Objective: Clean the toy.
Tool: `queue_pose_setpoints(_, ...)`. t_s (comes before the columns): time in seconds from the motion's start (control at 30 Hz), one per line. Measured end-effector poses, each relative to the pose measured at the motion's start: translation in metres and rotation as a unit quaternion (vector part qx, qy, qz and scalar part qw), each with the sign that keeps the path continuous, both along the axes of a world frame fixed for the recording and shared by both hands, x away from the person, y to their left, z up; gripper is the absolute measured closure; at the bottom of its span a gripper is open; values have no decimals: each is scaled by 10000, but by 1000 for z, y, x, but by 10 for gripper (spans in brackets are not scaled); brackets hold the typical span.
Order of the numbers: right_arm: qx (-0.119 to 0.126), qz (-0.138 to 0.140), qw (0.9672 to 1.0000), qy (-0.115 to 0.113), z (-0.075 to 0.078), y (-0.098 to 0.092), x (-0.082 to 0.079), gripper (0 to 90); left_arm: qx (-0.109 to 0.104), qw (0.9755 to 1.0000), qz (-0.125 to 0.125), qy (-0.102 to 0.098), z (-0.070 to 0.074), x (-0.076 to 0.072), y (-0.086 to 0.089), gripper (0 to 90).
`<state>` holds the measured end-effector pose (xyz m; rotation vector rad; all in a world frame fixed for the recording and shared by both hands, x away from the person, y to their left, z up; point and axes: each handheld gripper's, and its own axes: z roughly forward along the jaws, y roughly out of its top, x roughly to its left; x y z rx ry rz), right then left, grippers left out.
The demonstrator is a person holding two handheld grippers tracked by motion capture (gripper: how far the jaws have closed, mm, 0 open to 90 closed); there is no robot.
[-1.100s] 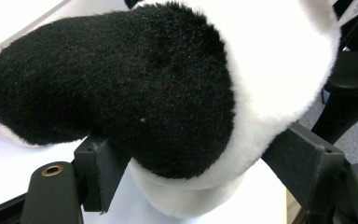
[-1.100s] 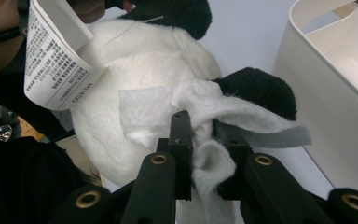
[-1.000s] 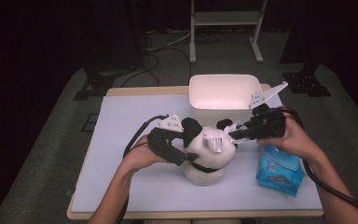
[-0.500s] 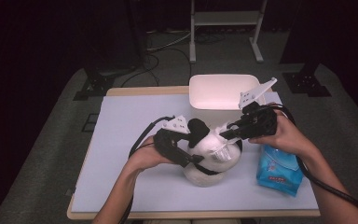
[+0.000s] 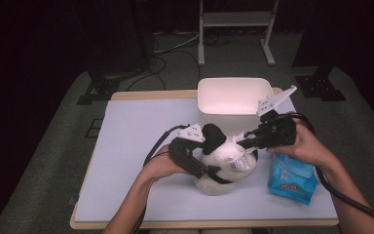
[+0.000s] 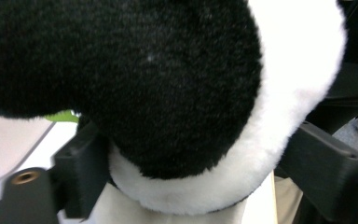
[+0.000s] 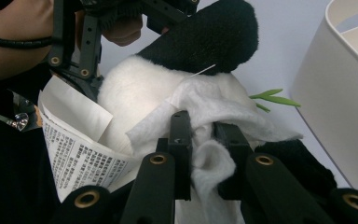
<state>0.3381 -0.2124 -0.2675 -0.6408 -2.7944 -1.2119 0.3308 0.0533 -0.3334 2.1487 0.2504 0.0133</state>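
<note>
**Plush panda wiped with a white cloth while it is steadied**

At the middle of the desk (image 5: 141, 146), just toward 6 o'clock from the white bin (image 5: 231, 97), a black-and-white plush panda (image 5: 221, 168) is held. The left gripper (image 6: 191, 154) is spread wide around the toy's black-and-white limb, the fur sitting between its jaws; whether the pads press on it cannot be told. The right gripper (image 7: 200, 140) is pressed nearly together, pinching a white wipe (image 7: 214, 107) against the panda's white fur, beside a printed paper tag (image 7: 74, 154). A blue wipe packet (image 5: 292, 175) lies at 4 o'clock from the toy.

The step in hand appears to be the wiping of the toy. The next move would likely call for the wipe to be drawn across the fur while the toy is kept braced, the tag being avoided.
</note>
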Motion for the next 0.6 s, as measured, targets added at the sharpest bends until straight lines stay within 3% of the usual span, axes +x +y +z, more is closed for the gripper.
queue_pose_setpoints(0.1,128,7,9999,-39,0,-1,0,783,18,10000,50,-35,6,-1,4,289)
queue_pose_setpoints(0.2,270,39,9996,-69,3,0,-1,783,106,9998,76,-133,15,-3,9,313)
queue_pose_setpoints(0.33,156,32,9998,-95,0,4,-1,783,220,9994,101,-251,26,-6,18,330)
queue_pose_setpoints(0.43,116,84,9999,7,-6,10,1,783,475,9986,52,-240,21,-7,16,330)
queue_pose_setpoints(0.6,228,215,9995,-27,0,22,4,783,389,9989,-120,-241,13,-12,10,332)
